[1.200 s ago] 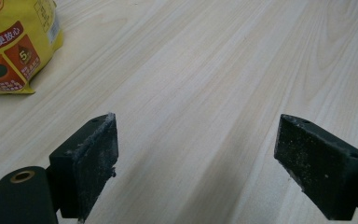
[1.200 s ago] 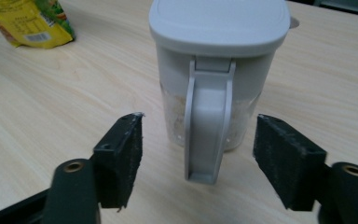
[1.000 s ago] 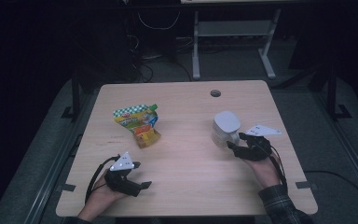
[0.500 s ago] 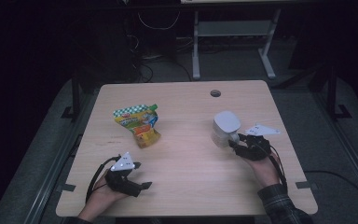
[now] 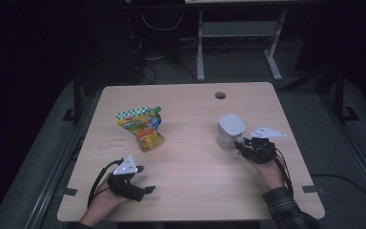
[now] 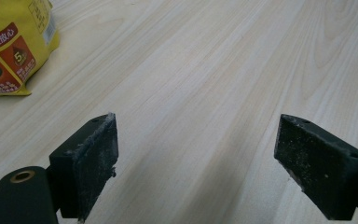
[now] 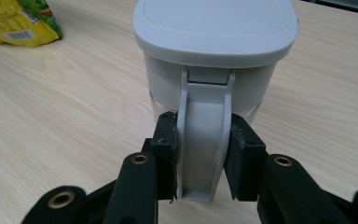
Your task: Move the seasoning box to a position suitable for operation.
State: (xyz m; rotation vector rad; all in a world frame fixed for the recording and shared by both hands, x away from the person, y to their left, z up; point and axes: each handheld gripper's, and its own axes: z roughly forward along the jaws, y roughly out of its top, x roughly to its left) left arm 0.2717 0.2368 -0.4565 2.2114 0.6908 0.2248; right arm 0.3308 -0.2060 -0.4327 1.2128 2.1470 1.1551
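In the high view, a white jug [image 5: 230, 130] stands upright toward the right edge of the table [image 5: 190, 100]. The right gripper [image 5: 244, 144] sits just on the jug's near-right side, touching it. A yellow and green pouch [image 5: 141, 126] lies left of the table's middle, well apart from the jug. The left gripper [image 5: 143, 179] rests by the near left corner, its jaws spread over bare wood.

In the left gripper view, the two jaws stand wide apart with nothing between them, and the pouch [image 6: 10, 44] lies at the far left.

In the right gripper view, the jaws are clamped on the jug's handle [image 7: 204, 144], one pad on each side, below the closed lid [image 7: 214, 25]. The pouch [image 7: 18, 21] lies beyond, on the left.
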